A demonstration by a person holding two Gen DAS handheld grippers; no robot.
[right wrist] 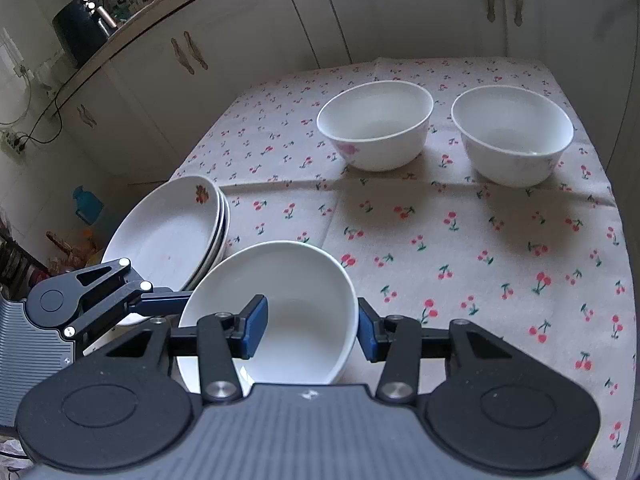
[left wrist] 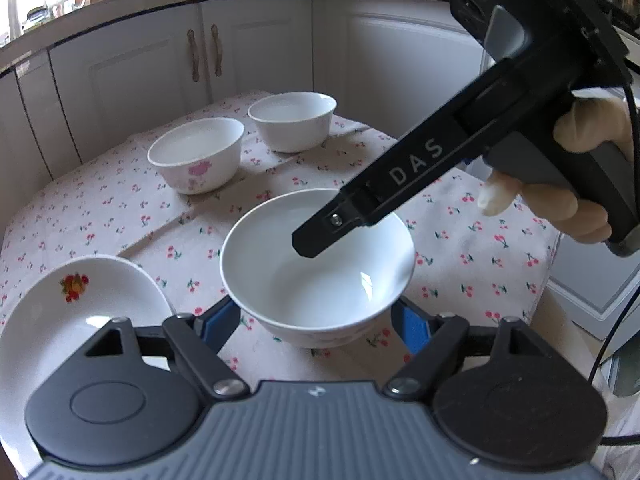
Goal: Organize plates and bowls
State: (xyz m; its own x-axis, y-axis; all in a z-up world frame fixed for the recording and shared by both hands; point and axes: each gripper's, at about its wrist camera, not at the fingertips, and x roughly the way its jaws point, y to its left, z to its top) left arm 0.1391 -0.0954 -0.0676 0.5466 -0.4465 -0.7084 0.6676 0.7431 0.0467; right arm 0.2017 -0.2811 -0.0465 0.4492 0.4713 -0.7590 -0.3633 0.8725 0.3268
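Your near bowl (right wrist: 276,312) sits on the tablecloth (right wrist: 460,240) at the near edge, just right of the plate stack (right wrist: 168,232), which lies at the near left. Two more bowls stand far back, side by side: left bowl (right wrist: 376,124), right bowl (right wrist: 512,134). Cabinets (right wrist: 240,40) run behind the table.

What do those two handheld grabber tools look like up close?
Each gripper, the left gripper and the right gripper, has black linkage arms with silver pivot screws, blue finger pads and a ribbed grey body. The right one carries "DAS" lettering, a grey handle and a black cable.
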